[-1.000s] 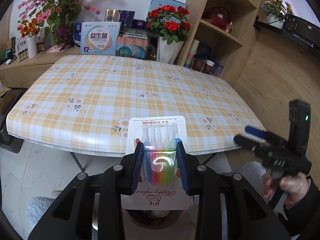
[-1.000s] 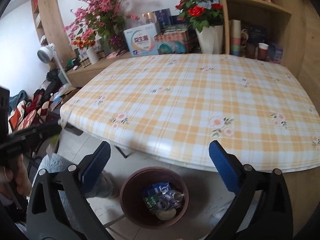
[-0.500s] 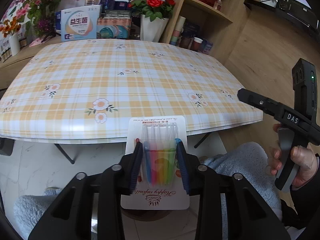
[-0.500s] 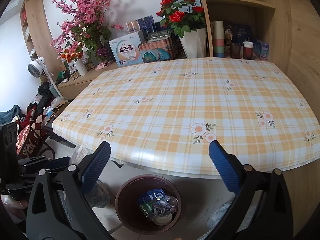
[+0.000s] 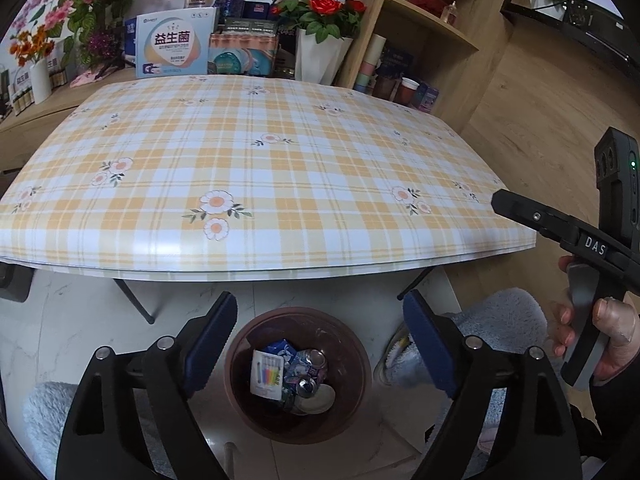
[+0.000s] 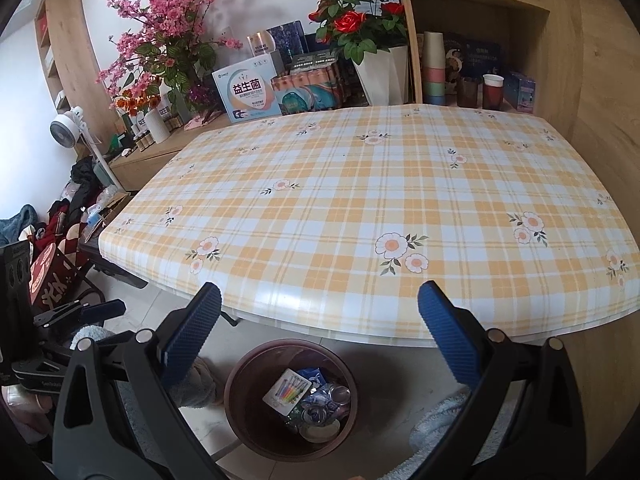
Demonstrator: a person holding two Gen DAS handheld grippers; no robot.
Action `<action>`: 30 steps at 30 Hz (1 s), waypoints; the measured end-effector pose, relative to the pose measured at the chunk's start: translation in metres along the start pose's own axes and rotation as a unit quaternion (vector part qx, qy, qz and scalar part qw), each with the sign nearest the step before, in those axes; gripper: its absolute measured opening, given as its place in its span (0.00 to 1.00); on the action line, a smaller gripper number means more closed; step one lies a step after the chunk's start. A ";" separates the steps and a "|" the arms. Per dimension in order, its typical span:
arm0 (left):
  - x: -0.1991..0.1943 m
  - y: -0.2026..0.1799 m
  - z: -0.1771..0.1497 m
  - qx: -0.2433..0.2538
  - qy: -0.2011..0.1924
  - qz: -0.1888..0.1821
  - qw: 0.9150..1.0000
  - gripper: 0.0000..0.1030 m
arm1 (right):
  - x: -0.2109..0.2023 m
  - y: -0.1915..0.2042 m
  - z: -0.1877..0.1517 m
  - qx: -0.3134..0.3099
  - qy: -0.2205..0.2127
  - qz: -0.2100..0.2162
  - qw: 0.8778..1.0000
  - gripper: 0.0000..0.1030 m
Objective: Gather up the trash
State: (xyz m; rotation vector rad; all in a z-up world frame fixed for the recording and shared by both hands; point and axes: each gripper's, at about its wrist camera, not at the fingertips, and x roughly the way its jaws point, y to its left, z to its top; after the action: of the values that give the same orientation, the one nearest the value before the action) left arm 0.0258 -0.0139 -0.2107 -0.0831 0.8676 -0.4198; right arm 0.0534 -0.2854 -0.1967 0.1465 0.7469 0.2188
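Note:
A brown round bin stands on the floor below the table's front edge; it also shows in the right wrist view. Inside lies a white card pack of coloured sticks on top of crushed cans and blue wrappers. My left gripper is open and empty, right above the bin. My right gripper is open and empty, above the bin and the table edge. The right gripper also shows at the right of the left wrist view.
A table with a yellow plaid flowered cloth fills the middle. Behind it stand boxes, a white vase of red roses and pink blossoms. Wooden shelves with cups stand at the right. Fluffy slippers lie beside the bin.
My left gripper opened and let go of the stick pack, which fell into the bin. The left gripper also tilted down towards the bin. The right gripper stayed open.

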 end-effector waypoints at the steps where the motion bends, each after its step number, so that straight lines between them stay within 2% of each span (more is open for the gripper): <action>1: -0.004 0.001 0.002 -0.001 -0.007 0.005 1.000 0.85 | -0.001 0.001 0.002 -0.004 -0.001 -0.002 1.000 0.94; 4: -0.026 0.003 0.015 0.005 -0.048 0.029 0.998 0.93 | -0.009 0.006 0.010 -0.020 -0.012 -0.010 1.000 0.94; 9: -0.058 -0.001 0.044 0.048 -0.093 0.071 0.992 0.94 | -0.031 0.021 0.038 -0.056 -0.044 -0.022 0.997 0.94; 16: -0.114 -0.013 0.088 0.114 -0.161 0.131 0.972 0.94 | -0.073 0.047 0.084 -0.097 -0.103 -0.027 0.990 0.94; 21: -0.152 -0.020 0.106 0.138 -0.202 0.168 0.955 0.94 | -0.097 0.068 0.106 -0.119 -0.130 -0.030 0.984 0.94; 24: -0.171 -0.020 0.111 0.133 -0.218 0.170 0.952 0.94 | -0.108 0.078 0.113 -0.125 -0.140 -0.025 0.982 0.94; 30: -0.195 -0.019 0.118 0.114 -0.233 0.152 0.954 0.94 | -0.119 0.092 0.119 -0.127 -0.147 -0.019 0.981 0.94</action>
State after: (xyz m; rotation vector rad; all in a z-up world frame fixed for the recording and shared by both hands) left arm -0.0027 0.0335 0.0113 0.1589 0.3519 -0.1930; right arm 0.0372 -0.2324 -0.0127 -0.0784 0.4219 0.2482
